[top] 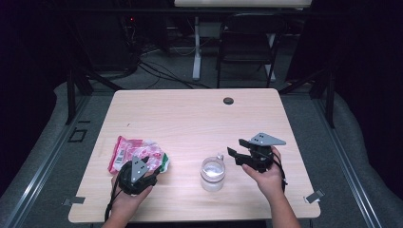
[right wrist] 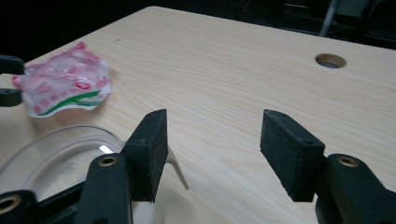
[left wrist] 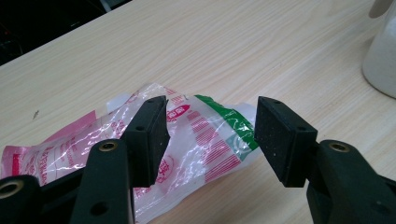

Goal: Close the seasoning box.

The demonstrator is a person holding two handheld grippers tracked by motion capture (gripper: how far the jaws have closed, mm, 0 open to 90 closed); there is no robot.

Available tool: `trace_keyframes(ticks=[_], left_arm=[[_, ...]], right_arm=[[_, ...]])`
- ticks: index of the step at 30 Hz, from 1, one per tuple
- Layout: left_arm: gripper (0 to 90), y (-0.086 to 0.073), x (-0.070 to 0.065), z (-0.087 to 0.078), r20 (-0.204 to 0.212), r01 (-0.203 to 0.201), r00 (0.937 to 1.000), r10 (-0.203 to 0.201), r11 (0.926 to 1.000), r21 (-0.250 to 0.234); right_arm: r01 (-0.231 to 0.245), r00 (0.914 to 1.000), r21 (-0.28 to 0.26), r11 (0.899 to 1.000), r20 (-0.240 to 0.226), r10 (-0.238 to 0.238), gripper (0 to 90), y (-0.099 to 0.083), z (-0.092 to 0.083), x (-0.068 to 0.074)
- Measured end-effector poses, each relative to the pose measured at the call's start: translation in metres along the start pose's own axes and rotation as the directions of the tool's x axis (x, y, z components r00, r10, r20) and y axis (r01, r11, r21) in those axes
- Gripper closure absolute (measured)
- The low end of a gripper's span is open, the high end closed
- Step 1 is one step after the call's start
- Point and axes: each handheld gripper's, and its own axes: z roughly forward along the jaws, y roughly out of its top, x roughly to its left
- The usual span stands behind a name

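Pale wooden surface (top: pixel 190 114): left hand-held gripper (top: pixel 141 167) straddles the packet (top: pixel 138 153) unclamped, right hand-held gripper (top: pixel 236 151) gapes beside the cup (top: pixel 212 174); next, probably clamp the packet.

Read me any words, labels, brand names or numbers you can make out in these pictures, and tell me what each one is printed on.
None can be read.
Plastic bag: red and pink print, a round red emblem, a striped block like a barcode and a green band, all too blurred and crumpled to make out.
Glass cup: no print seen.
Table: no markings, just a round hole.
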Motion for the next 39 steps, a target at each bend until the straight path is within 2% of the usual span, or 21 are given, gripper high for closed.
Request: trace_keyframes(ticks=[6, 9, 12, 16, 21, 29, 39], left_arm=[[44.3, -0.001, 0.003, 0.001, -0.005, 0.012, 0.9999, -0.012, 0.9999, 0.003], [44.2, -0.002, 0.004, 0.002, -0.005, 0.016, 0.9999, -0.016, 0.9999, 0.006], [44.2, -0.003, 0.006, 0.003, -0.006, 0.022, 0.9997, -0.022, 0.9997, 0.009], [44.2, -0.004, 0.008, 0.004, -0.004, 0.033, 0.9995, -0.033, 0.9993, 0.017], [44.2, -0.005, 0.009, 0.005, -0.003, 0.040, 0.9992, -0.040, 0.9989, 0.026], [44.1, -0.007, 0.011, 0.009, -0.003, 0.042, 0.9991, -0.042, 0.9983, 0.041], [43.8, -0.008, 0.011, 0.012, -0.002, 0.034, 0.9994, -0.034, 0.9978, 0.056]], right_arm=[[-0.057, 0.9965, 0.015, 0.998, 0.061, 0.056, 41.6, -0.011, 0.003, -0.017], [-0.086, 0.9939, 0.014, 0.996, 0.070, 0.085, 41.6, -0.015, 0.004, -0.023], [-0.095, 0.9908, 0.032, 0.995, 0.100, 0.092, 41.6, -0.022, 0.008, -0.027], [-0.085, 0.9872, 0.099, 0.991, 0.143, 0.070, 43.4, -0.032, 0.017, -0.032], [-0.108, 0.9854, 0.148, 0.983, 0.146, 0.086, 43.4, -0.040, 0.025, -0.037], [-0.133, 0.9805, 0.160, 0.978, 0.166, 0.106, 43.2, -0.046, 0.030, -0.041], [-0.138, 0.9777, 0.150, 0.979, 0.179, 0.110, 43.1, -0.047, 0.031, -0.043]])
